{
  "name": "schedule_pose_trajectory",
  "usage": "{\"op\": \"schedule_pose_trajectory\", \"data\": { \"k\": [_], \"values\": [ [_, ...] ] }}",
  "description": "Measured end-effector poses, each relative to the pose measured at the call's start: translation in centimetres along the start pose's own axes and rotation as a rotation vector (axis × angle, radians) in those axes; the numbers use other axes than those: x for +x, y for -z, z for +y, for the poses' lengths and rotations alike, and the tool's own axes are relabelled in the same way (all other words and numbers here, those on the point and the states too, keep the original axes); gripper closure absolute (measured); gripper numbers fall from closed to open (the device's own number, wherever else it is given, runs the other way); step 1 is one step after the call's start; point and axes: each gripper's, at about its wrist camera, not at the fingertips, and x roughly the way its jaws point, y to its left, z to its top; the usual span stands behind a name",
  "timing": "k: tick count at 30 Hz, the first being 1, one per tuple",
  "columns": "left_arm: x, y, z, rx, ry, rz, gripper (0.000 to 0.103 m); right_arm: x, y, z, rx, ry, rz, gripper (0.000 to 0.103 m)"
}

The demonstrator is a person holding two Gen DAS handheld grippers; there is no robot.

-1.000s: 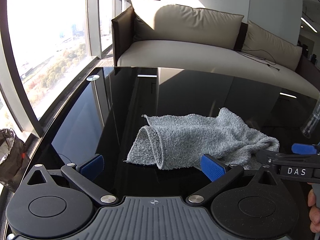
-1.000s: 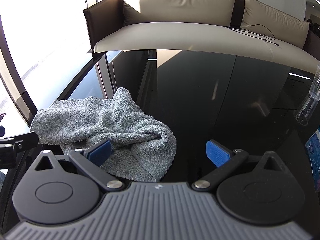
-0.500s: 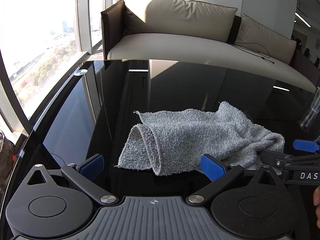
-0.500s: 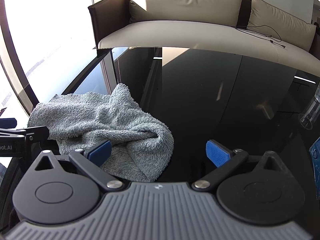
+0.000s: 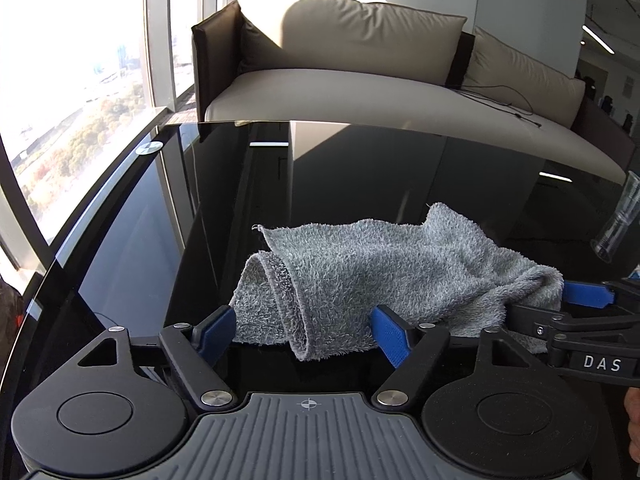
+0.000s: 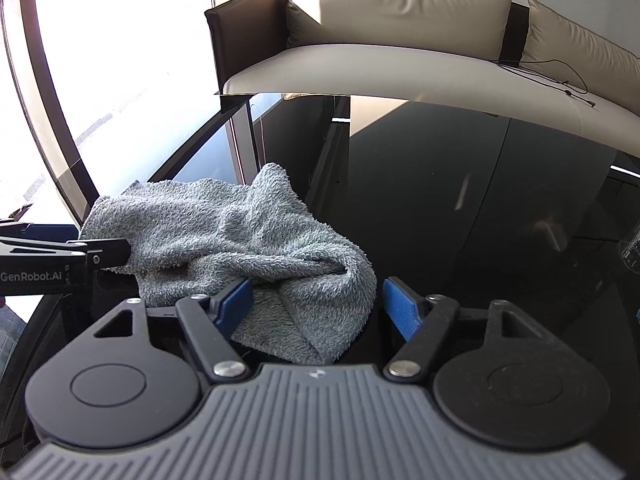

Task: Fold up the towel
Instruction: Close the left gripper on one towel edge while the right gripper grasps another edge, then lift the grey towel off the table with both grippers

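1. Towel [image 5: 372, 276], grey terry, lies crumpled on the glossy black counter [image 5: 168, 240], one end rolled over on itself at my left and the other bunched at my right, so nothing is folded yet.
2. Left gripper [image 5: 302, 330] straddles the rolled end; its blue fingers [image 5: 390, 336] have just been closing and stand half spread, cloth between them, not visibly pinching it. I judge I sit there to catch a corner.
3. Right gripper [image 6: 320, 306] straddles the bunched end the same way; its fingers [image 6: 236, 298] have also just been closing, half spread with cloth lying in the gap and against the left finger, no clamp yet.
4. Each tool takes one end, likely so I can lift and stretch the heap flat.
5. Beyond, a clear cup [image 5: 618, 220] stands near the counter's right edge; a beige sofa [image 5: 360, 80] lies behind.
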Motion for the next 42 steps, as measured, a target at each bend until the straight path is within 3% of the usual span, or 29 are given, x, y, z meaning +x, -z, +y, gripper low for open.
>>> {"op": "schedule_pose_trajectory", "data": {
  "k": [8, 10, 19, 29, 39, 42],
  "values": [
    [-0.4, 0.3, -0.3, 0.016, 0.045, -0.009, 0.082, -0.5, 0.2, 0.1, -0.022, -0.029, -0.011, 0.078],
    [-0.4, 0.4, -0.3, 0.016, 0.06, -0.012, 0.092, -0.6, 0.3, 0.1, -0.025, -0.037, -0.015, 0.083],
    [-3.5, -0.3, 0.0, 0.007, 0.109, -0.091, 0.095, -3.4, -0.7, -1.2, -0.01, -0.056, -0.097, 0.091],
    [-7.7, -1.1, 0.0, 0.008, 0.127, -0.183, 0.094, -7.6, -1.9, -2.4, 0.01, -0.174, -0.179, 0.091],
    [-3.0, -1.1, 0.2, 0.022, 0.075, -0.105, 0.094, -3.1, -1.5, -1.9, -0.045, -0.023, -0.127, 0.091],
    [-2.3, -0.9, 0.8, 0.019, 0.067, -0.087, 0.088, -2.3, -1.0, -2.0, -0.045, -0.003, -0.114, 0.088]
  ]
}}
